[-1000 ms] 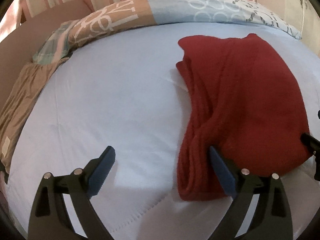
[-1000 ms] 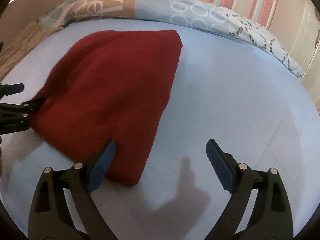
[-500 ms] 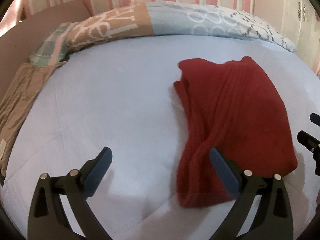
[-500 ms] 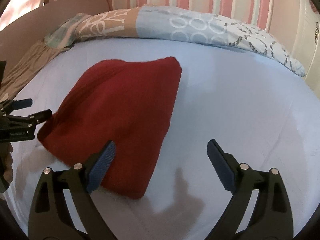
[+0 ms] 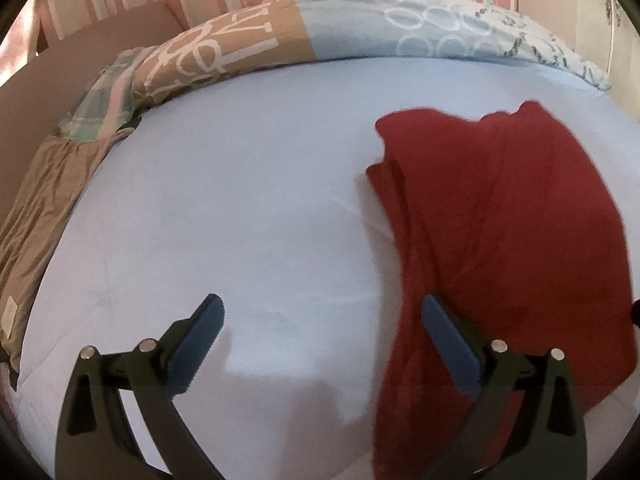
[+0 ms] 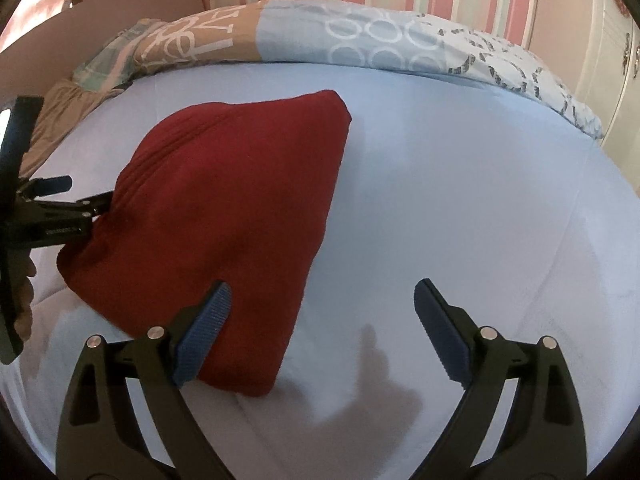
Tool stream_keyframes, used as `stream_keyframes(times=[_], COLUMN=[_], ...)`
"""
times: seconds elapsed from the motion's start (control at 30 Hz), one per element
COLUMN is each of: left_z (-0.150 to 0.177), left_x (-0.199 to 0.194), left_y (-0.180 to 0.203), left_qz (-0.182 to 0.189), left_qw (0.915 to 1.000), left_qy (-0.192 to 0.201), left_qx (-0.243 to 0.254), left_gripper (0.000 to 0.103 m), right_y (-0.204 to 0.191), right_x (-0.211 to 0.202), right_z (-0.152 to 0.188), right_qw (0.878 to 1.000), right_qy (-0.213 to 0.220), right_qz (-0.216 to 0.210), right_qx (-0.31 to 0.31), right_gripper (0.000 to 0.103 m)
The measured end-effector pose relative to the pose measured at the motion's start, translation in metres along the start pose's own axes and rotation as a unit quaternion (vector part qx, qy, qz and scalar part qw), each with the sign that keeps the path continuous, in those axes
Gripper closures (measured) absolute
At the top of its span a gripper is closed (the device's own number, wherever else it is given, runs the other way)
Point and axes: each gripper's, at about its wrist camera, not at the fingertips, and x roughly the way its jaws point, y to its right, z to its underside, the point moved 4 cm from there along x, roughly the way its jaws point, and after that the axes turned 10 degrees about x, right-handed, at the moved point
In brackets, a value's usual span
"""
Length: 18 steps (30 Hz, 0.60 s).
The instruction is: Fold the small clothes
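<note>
Right wrist view shows the whole red garment [image 6: 224,224] folded on the light-blue bed [image 6: 460,184], long axis running lower left to its narrow corner at upper center; left wrist view crops its lower right edge. Left gripper [image 5: 320,340] open, right finger [image 5: 448,344] over the garment's lower edge, contact unclear. Right gripper [image 6: 320,336] open, empty.

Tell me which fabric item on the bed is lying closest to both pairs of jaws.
The red knit garment. The patterned blanket and the brown cloth lie far off at the bed's edges.
</note>
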Motion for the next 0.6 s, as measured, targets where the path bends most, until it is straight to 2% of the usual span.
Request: stream_keyframes(times=[0.07, 0.23, 0.37, 0.5, 0.6], left_z=[0.002, 0.004, 0.011, 0.017, 0.022], left_x=[0.005, -0.021, -0.056, -0.057, -0.045], left_y=[-0.001, -0.009, 0.001, 0.026, 0.041], left_qz=[-0.005, 0.038, 0.112, 0.147, 0.185], left_qw=[0.9999, 0.999, 0.9923, 0.9876, 0.982], left_qy=[-0.008, 0.013, 0.052, 0.05, 0.036], left_qx=[0.004, -0.019, -0.011, 0.017, 0.017], left_gripper=[0.003, 0.004, 0.003, 0.003, 0.003], right_y=[0.0, 0.005, 0.013, 0.021, 0.021], right_x=[-0.001, -0.015, -0.022, -0.018, -0.016], right_z=[0.001, -0.006, -0.007, -0.004, -0.003], right_qw=[1.0, 1.0, 0.999, 0.999, 0.999], right_qy=[0.0, 0.024, 0.034, 0.024, 0.021], right_qz=[-0.001, -0.011, -0.007, -0.006, -0.005], right_qx=[-0.002, -0.002, 0.008, 0.028, 0.027], right_gripper=[0.01, 0.01, 0.01, 0.009, 0.009])
